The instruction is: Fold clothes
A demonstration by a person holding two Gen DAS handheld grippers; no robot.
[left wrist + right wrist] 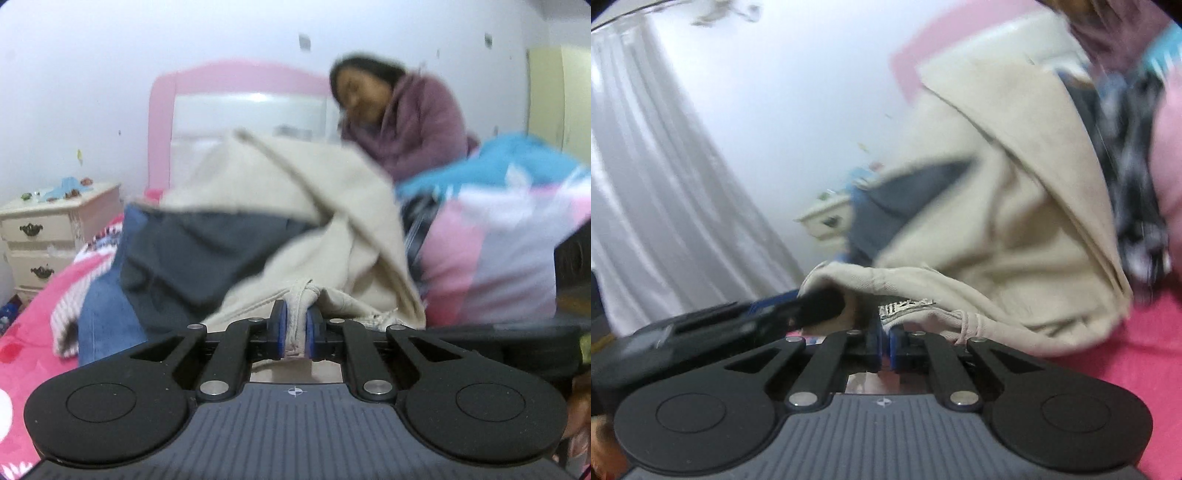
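Observation:
A cream-coloured garment (306,206) with a drawstring waistband hangs in folds over a pile of clothes on the bed. My left gripper (294,334) is shut on the garment's waistband edge, cloth pinched between its blue pads. In the right wrist view the same cream garment (1004,206) drapes up and to the right, and my right gripper (884,341) is shut on its edge near the sewn label (905,306). The left gripper (812,310) shows there too, at the left, clamped on the same hem. A dark grey garment (199,254) and blue jeans (107,321) lie under the cream one.
A pink bedspread (22,332) covers the bed, with a pink and white headboard (236,103) behind. A person in a purple robe (417,122) sits at the far side. Pink, white and blue clothes (498,229) pile at the right. A cream nightstand (48,236) stands left; curtains (657,206) hang nearby.

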